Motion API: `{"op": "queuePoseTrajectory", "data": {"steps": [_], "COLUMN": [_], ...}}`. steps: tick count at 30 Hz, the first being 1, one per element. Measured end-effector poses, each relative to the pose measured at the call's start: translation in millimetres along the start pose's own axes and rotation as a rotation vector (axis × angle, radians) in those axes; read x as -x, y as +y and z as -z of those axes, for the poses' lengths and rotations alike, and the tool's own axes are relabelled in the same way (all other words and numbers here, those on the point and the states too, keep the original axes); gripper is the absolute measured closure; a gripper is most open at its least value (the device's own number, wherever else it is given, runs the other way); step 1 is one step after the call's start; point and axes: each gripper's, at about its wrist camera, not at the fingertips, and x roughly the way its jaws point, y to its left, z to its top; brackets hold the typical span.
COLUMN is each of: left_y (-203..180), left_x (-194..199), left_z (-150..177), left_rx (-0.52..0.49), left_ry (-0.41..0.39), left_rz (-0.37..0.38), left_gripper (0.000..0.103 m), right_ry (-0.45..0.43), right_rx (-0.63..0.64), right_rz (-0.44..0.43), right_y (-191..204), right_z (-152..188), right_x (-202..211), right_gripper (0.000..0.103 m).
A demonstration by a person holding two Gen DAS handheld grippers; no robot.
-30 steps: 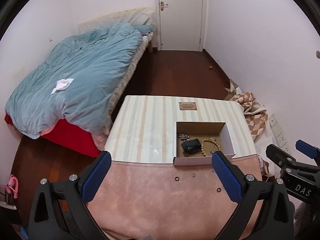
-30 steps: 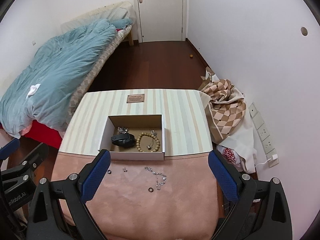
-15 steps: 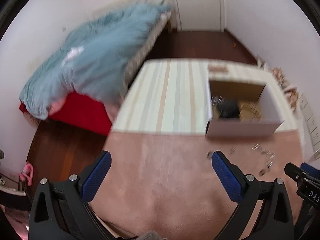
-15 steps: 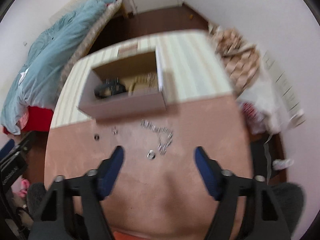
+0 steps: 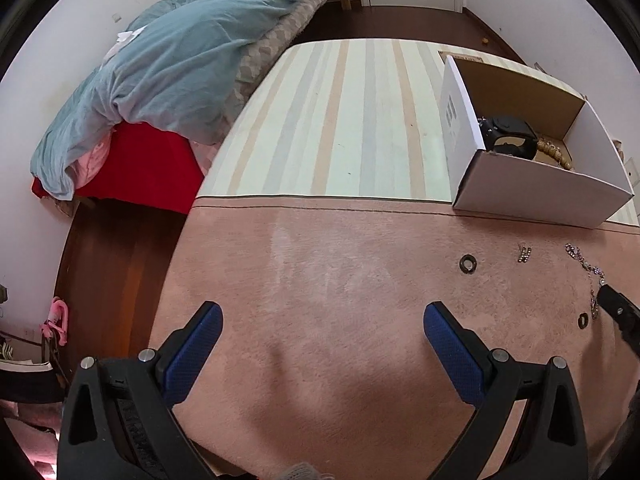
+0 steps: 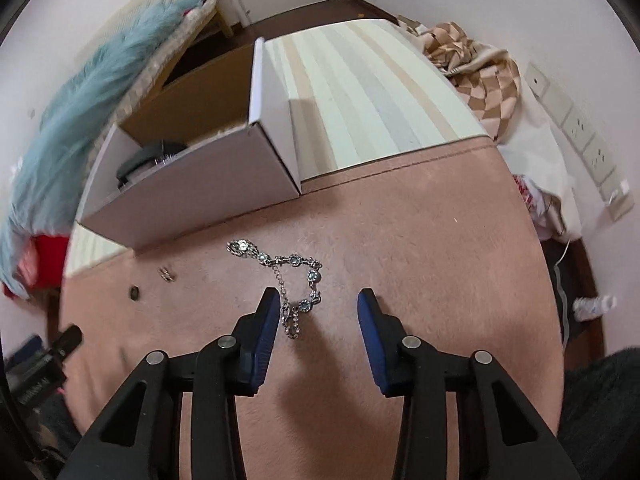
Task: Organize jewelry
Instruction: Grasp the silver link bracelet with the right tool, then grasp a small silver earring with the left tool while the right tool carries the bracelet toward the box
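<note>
Left view: my left hand-held gripper gapes over bare pink surface, lower than a second ago; its rings lie well off to the right, easily missed
Right view: my right hand-held gripper has dropped, jaws closing around the bracelet near the box, not yet gripping; the chain could slip aside

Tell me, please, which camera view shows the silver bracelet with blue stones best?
The right wrist view: the bracelet lies near centre on the pink mat, links and stones sharp, its near end between the closing right claw pads. The left wrist view shows it small at the right edge, partly hidden.
</note>
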Motion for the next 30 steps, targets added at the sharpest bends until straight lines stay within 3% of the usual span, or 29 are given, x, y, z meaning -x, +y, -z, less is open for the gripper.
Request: {"op": "queuePoseTrajectory", "data": {"steps": [3,5,6,10,15,20,28,30], "left_y": [-6.0,-11.1,-14.8,-29.0,-47.9,-69.6,-105.1,-111.5], "left_x": [-3.4,-4.4,-4.1,-0.2,3.4,4.4,-5.1,-7.9], "left_z": [-1.8,-3.3,-4.2,-8.4,-16.8,-23.2,-26.6,-26.4], "left_rx": [-0.009,-0.019,-0.028,-0.054,-0.065,-0.078,-0.150,-0.171], "left_ry": [0.011,0.014,0.014,-0.003,-0.006,-0.002,0.011,0.014], "left_rz": [0.011,0.020,0.025,0.057,0.169,0.270,0.280,0.278], "left_gripper": [0.001,0.000,0.001,0.001,0.001,0.003,0.026,0.039], "right_ry": [-0.001,-0.022,-0.023,-0.006,-0.030,-0.063,-0.063,-0.059], "right_rx": [0.093,0.146,0.143,0.079,-0.055,-0.090,-0.106,-0.115], "right_rz": [0.074,0.117,0.097,0.053,-0.010,-0.025,-0.023,-0.028], "right_y": [14.4,20.4,18.5,4.3,-33.1,-48.0,-53.2,-55.9], "right_z": [2.8,5.3,5.0,-0.2,-9.1,-18.0,-17.1,-17.3], "right_x": [-3.1,-3.9,-3.4,-0.4,17.8,34.8,31.9,29.3], "right_gripper": [0.061,0.079,0.100,0.100,0.100,0.100,0.100,0.100]}}
